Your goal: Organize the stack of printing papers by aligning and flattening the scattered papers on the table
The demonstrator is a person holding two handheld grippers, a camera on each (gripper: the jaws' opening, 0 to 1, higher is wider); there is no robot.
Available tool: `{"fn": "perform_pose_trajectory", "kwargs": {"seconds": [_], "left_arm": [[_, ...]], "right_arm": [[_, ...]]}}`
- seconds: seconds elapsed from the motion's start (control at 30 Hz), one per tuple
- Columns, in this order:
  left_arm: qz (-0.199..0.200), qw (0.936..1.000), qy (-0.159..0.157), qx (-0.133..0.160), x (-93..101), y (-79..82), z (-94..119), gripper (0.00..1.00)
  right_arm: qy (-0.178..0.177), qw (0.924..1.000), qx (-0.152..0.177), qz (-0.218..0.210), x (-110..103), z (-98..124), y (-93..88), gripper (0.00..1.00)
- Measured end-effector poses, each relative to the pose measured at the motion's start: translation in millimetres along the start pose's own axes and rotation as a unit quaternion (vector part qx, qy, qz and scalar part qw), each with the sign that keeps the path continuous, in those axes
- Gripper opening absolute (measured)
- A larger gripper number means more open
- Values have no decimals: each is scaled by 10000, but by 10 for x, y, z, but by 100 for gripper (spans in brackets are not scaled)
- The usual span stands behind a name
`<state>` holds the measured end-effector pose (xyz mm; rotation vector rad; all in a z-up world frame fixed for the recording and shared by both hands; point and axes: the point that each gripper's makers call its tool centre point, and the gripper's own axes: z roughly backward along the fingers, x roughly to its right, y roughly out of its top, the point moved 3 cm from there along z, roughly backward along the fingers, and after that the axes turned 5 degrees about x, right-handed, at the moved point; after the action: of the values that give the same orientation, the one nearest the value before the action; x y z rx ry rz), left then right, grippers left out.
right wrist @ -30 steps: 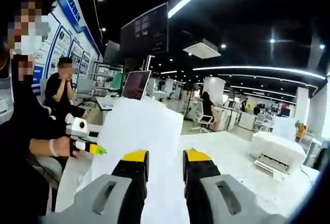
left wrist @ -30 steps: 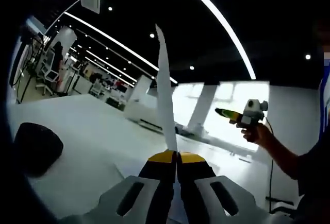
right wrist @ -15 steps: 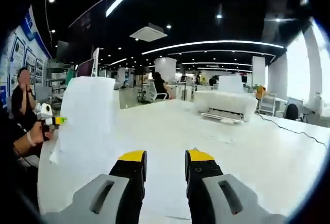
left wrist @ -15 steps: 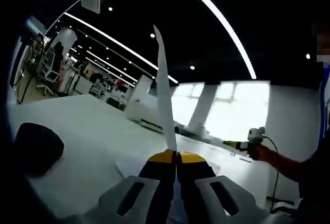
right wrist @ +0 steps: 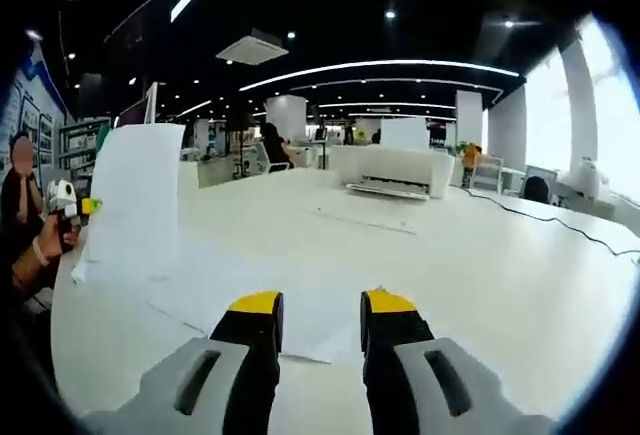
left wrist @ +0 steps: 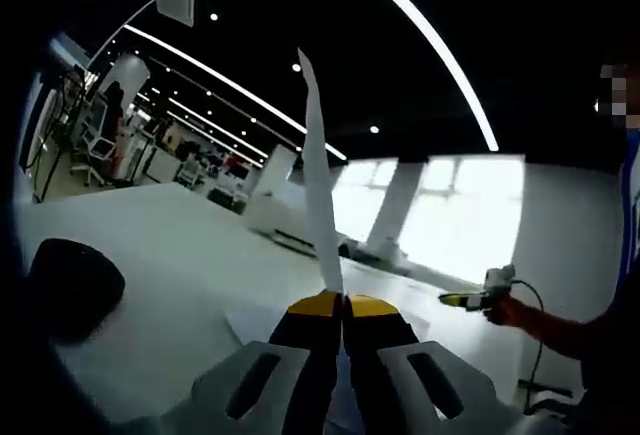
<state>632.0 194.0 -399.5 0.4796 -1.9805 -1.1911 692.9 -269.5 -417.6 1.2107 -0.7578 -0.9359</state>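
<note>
My left gripper [left wrist: 343, 301] is shut on the lower edge of a white sheet of paper [left wrist: 318, 175], which stands upright and edge-on above the jaws. The same raised sheet [right wrist: 135, 195] appears at the left of the right gripper view, with the left gripper [right wrist: 78, 205] in a hand beside it. More white sheets [right wrist: 260, 295] lie flat and spread on the white table [right wrist: 480, 275], just ahead of my right gripper [right wrist: 322, 305]. That gripper is open with nothing between its jaws. In the left gripper view the right gripper [left wrist: 470, 300] hangs off to the right, apart from the sheet.
A white printer [right wrist: 390, 170] stands at the far side of the table. A dark cable [right wrist: 545, 223] runs along the right. A black rounded object [left wrist: 70, 285] sits at the left of the table. One flat sheet [left wrist: 258, 321] lies near the left jaws.
The right gripper has drawn away from the raised sheet and dropped lower, and its view has swung right toward the printer. The left gripper keeps hold of the sheet, unmoved.
</note>
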Motion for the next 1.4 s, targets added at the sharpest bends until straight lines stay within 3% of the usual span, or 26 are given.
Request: {"fn": "perform_pose_trajectory", "kwargs": {"seconds": [0.47,0.83,1.4], "left_arm": [[-13,10000,17,-27,13,-14,9,6],[7,10000,11,-26,25,-17,9,6],[10,10000,17,-33,12,-17,-1,6]], "right_arm": [[-88,9996,-138,-245,84,-46,-223,28],[-135,9994,-240,-194,83,-101,-321,33],[-269,9983,-492,-161,163,-368,-488,33]]}}
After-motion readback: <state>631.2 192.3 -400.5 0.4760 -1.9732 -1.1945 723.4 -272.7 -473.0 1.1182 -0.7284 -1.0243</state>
